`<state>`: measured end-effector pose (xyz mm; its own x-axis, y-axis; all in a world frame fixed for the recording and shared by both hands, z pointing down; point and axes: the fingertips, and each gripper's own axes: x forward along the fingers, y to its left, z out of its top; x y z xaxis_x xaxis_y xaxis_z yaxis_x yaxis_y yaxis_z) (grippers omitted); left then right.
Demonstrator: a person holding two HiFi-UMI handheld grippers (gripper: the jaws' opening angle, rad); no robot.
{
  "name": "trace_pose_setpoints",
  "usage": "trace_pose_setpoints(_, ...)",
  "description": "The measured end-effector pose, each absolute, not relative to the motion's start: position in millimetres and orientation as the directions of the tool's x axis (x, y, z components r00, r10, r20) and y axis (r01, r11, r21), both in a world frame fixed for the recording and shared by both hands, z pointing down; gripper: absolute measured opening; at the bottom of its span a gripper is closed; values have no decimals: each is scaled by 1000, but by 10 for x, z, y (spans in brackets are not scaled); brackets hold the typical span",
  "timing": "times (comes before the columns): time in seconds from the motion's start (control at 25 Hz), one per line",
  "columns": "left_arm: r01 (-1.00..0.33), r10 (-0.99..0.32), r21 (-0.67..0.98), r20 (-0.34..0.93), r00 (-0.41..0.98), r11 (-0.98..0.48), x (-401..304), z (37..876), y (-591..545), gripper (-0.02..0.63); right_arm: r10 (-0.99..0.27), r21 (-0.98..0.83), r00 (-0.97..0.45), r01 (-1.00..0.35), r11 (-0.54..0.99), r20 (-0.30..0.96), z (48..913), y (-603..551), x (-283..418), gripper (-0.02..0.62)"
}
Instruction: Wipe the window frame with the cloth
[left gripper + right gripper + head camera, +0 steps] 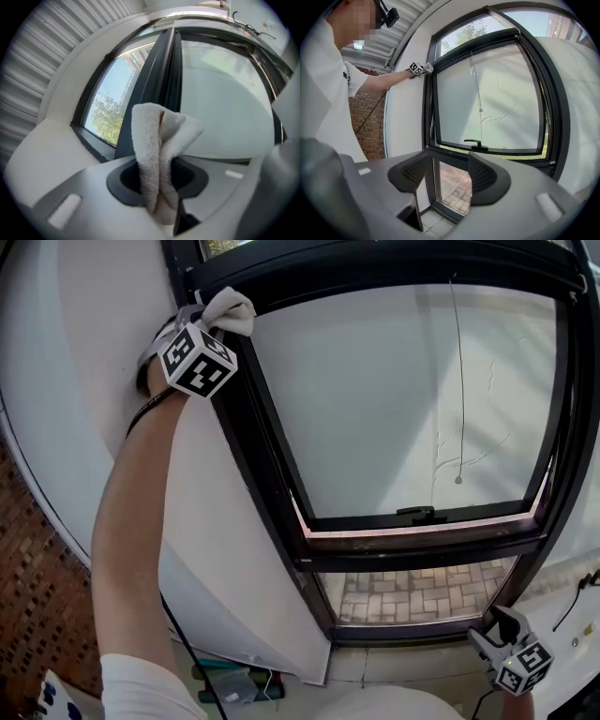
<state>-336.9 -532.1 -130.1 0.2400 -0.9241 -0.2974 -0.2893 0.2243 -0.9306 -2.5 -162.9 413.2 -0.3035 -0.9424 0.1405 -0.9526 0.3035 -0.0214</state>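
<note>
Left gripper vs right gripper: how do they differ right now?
Left gripper is shut on the white cloth; right gripper is open and empty. Left gripper is up at the top left corner of the window frame; right gripper sits low, near its bottom right corner. Both carry a marker cube.

two hand-held grippers (208,317) (500,629), one cloth (234,309), one window frame (265,460), one window handle (419,515).
</note>
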Motion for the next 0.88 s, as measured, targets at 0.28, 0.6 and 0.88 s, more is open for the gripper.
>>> trace_pose_setpoints(0.28, -239, -873, -965, -211, 439, 113, -2623, 36, -4755, 138, -920, 20, -356, -931, 364, 164, 4007, -1647, -85, 272)
trace_pose_setpoints(0.6, -230, -882, -966, 0, 471, -122, -2254, 2254, -4852, 138, -894, 23, -401, -910, 413, 202, 4027, -1652, -153, 272)
trace_pose_setpoints(0.88, -248, -889, -926, 157, 431, -284, -2255, 3976, -5171, 138, -887, 13, -395, -912, 409, 239, 4114, -1584, -177, 272)
